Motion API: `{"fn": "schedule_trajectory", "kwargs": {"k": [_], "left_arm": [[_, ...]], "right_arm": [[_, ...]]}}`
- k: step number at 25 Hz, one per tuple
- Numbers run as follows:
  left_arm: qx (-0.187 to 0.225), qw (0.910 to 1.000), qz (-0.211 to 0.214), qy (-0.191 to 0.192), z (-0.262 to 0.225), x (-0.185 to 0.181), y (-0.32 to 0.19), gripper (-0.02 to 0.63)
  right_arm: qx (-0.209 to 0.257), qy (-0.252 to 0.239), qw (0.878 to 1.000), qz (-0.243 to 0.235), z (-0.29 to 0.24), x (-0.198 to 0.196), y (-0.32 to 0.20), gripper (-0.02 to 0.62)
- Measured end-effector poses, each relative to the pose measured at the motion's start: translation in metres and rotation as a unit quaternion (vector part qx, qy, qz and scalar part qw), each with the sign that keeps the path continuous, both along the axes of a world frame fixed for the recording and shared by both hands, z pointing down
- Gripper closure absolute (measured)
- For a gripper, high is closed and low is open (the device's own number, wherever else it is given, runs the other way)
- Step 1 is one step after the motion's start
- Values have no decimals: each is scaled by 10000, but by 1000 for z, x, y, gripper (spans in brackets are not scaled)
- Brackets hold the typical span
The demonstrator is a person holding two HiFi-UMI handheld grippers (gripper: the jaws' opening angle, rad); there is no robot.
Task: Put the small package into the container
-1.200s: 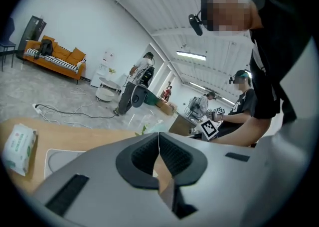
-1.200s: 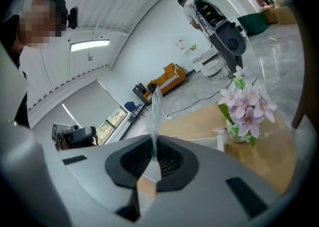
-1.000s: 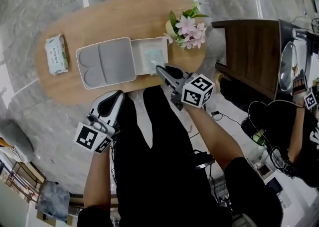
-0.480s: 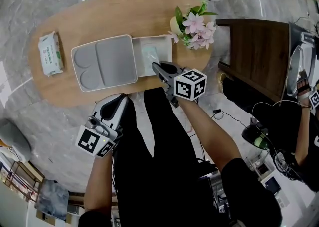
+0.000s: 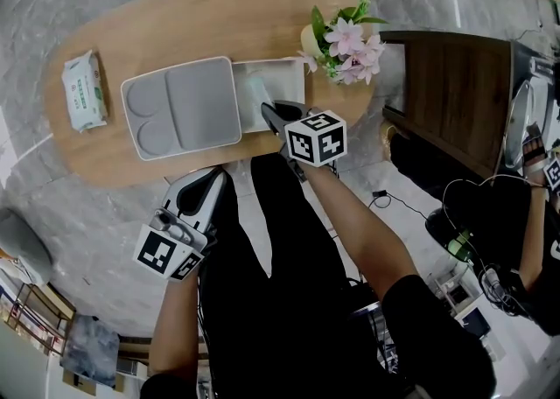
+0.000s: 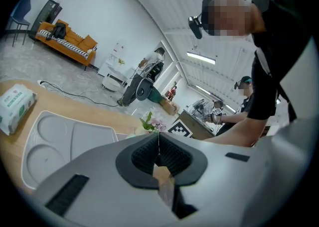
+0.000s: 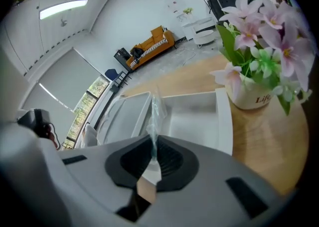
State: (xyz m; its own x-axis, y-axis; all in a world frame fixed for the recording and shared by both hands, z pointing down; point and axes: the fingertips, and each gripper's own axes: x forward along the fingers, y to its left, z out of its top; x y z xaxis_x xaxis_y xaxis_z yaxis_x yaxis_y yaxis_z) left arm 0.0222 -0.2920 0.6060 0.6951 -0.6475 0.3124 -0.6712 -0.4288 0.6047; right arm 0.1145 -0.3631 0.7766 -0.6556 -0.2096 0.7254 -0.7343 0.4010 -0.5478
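A: What is the biggest thing there?

B: A grey marbled floor (image 5: 96, 213), and standing on it an oval table of light wood (image 5: 175, 12).

A: And on the table?

B: In the middle lies a pale grey plastic tray (image 5: 188, 108) with moulded compartments: one large rectangle and two rounded ones. Right against its right edge is the white rectangular plastic container (image 5: 287, 82), open at the top and smaller than the tray.

A: Anything to the sides?

B: Just past the container's right end stands a white pot (image 7: 251, 99) of pink artificial flowers (image 5: 348, 38). Well apart from those, near the table's left end, lies a soft white and green pack of wipes (image 5: 83, 91).

A: The grippers?

B: The right gripper (image 5: 267, 108) reaches over the container's near edge and points down into it. Its jaws are pinched on the small package (image 7: 155, 111), a thin clear plastic sachet. It sticks out beyond the fingertips over the container's left part, close to the wall beside the tray. Whether its far end touches the container's bottom I cannot tell.

A: And the other one?

B: The left gripper (image 5: 210, 180) is held off the table's near edge, on the person's side of the tray and apart from everything on the table. Its jaws are pressed together with nothing between them.
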Motion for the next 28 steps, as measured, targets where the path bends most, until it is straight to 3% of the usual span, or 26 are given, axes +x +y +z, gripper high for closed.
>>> {"fn": "schedule_trajectory", "kwargs": {"k": [10, 18, 25, 28], "left_arm": [[-30, 10000, -30, 38, 4, -4, 4, 588], [-42, 10000, -9, 57, 6, -5, 6, 589], [-51, 9999, 31, 89, 5, -1, 7, 588], [-58, 9999, 36, 93, 6, 0, 8, 589]], "right_arm": [[-287, 283, 9992, -41, 17, -6, 1, 572], [-213, 681, 9973, -181, 25, -2, 4, 565], [-100, 900, 9955, -264, 27, 3, 6, 506], [-144, 759, 9969, -141, 25, 2, 7, 497]]}}
